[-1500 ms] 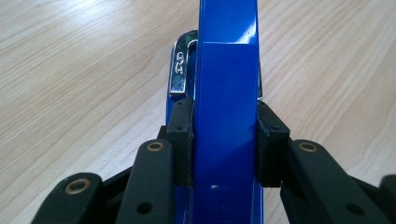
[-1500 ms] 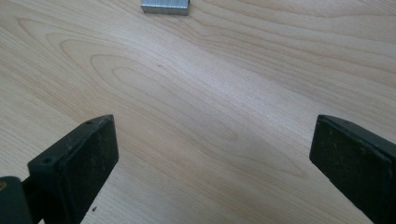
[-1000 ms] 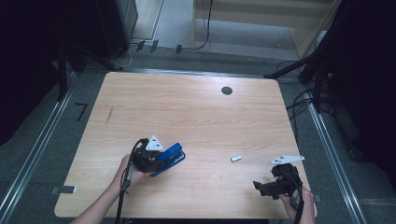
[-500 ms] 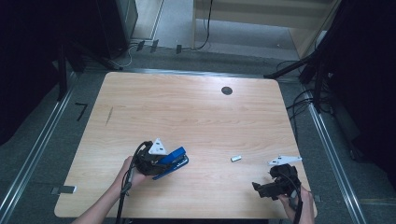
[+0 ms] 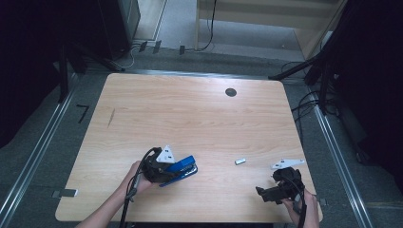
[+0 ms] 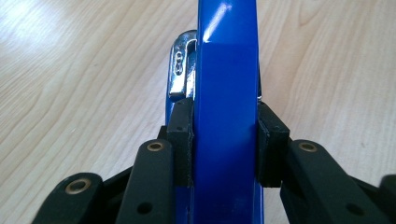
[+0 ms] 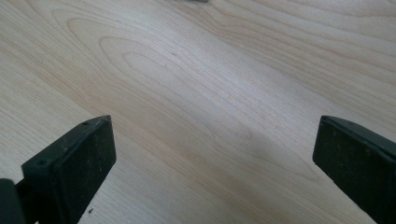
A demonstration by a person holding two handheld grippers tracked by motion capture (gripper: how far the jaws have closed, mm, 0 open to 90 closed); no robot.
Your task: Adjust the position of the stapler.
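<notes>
A blue stapler (image 5: 183, 168) lies low over the wooden table (image 5: 190, 114) near its front left, and my left gripper (image 5: 164, 171) is shut on it. In the left gripper view the black pads (image 6: 180, 140) press both sides of the blue stapler body (image 6: 226, 116), with its metal part (image 6: 181, 70) showing beside it. My right gripper (image 5: 268, 192) sits at the front right corner, held by a hand. Its jaws stand wide apart in the right gripper view (image 7: 215, 154), with bare wood between them.
A small silver-white piece (image 5: 240, 161) lies on the table between the two grippers. A dark round grommet (image 5: 231, 92) sits near the far edge. Cables and dark equipment stand on the floor around the table.
My left gripper with the blue stapler has shifted slightly toward the table's front edge and the stapler now lies flatter. The right gripper has stayed put.
</notes>
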